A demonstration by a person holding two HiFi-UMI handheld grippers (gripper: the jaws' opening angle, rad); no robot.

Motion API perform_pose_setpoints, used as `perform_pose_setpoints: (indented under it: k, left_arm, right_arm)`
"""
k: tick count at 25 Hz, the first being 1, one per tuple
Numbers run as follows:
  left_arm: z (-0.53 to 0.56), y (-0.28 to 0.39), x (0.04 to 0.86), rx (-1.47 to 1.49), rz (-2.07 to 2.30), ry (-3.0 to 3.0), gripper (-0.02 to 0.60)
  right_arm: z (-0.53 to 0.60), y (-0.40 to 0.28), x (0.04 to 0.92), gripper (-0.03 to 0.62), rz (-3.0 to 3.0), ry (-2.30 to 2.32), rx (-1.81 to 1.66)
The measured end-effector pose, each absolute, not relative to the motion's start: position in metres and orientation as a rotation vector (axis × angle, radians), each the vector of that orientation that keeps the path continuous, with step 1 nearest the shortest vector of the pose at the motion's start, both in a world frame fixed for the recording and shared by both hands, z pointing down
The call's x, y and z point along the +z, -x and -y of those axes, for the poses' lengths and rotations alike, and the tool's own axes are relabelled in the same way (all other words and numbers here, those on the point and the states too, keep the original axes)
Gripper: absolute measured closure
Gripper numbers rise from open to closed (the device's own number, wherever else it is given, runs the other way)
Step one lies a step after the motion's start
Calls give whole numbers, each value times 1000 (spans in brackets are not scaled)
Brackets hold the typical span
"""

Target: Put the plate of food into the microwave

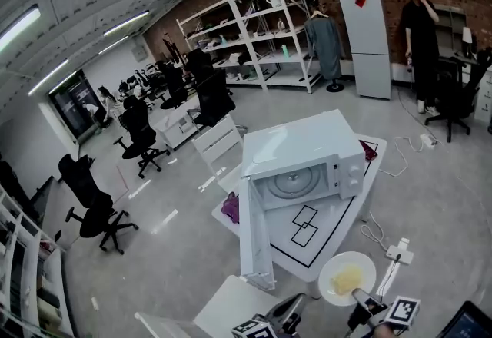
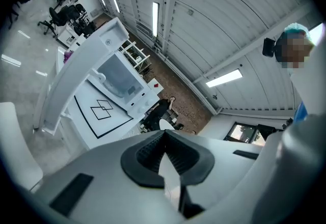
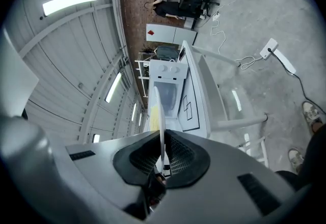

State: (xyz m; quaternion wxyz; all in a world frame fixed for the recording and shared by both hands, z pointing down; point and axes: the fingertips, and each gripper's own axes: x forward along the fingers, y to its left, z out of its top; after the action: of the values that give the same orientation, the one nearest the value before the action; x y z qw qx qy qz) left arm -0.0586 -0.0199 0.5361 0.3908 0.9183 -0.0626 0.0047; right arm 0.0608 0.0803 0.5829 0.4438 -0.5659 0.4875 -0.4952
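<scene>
Our right hand-held gripper (image 3: pixel 162 152) pinches the stiff plate (image 1: pixel 364 261) by its rim; our left hand-held gripper (image 2: pixel 164 135) is clenched, empty. Tilted, we expect the food (image 1: pixel 346 280) to slide.

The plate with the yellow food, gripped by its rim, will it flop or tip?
Probably stiff: the plate shows as a straight thin edge between the right gripper's jaws. Pinched at one rim only, it may sag or twist in the grip. The yellow food looks loose on top and could slide if tilted.
</scene>
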Motion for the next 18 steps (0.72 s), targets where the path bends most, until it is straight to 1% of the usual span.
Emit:
perform_pose_setpoints:
  k: [10,18]
  left_arm:
    - [24,14,538,-33,363,-2326,577]
    - [30,-5,541,-59,486,-2318,577]
  right_arm:
    - [-59,-130,585,574,-1316,1352,-1327]
    - [-36,-162,592,574,-1357,1309,-1379]
